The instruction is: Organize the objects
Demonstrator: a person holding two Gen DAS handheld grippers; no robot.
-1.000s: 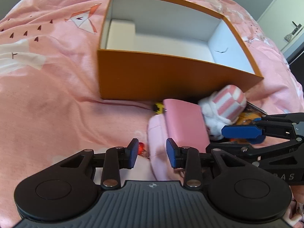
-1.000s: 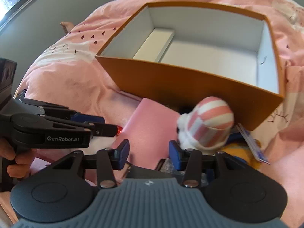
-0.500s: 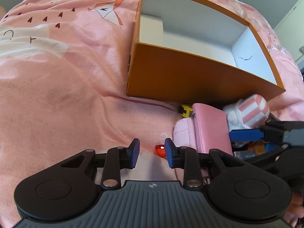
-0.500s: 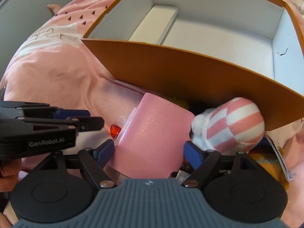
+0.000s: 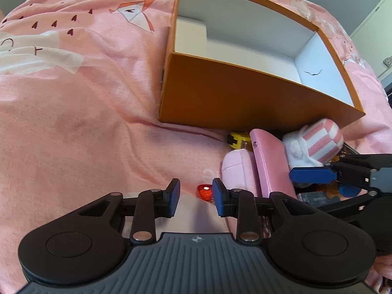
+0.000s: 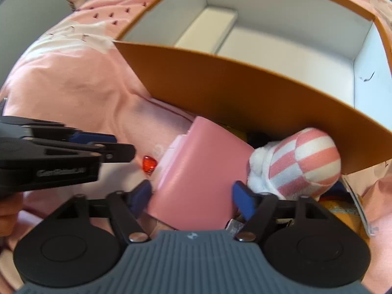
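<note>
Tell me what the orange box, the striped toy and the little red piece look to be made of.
Orange box: likely cardboard, matte orange outside and white inside; its walls are thin, flat and sharply folded.
Striped toy: soft plush fabric, going by its fuzzy pink and white surface and rounded, stuffed shape.
Red piece: probably clear plastic or glass; it looks faceted, translucent and glinting. It is too small to be sure.

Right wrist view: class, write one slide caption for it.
Right gripper fingers closing around flat pink wallet beside open orange cardboard box on pink bedspread.
</note>
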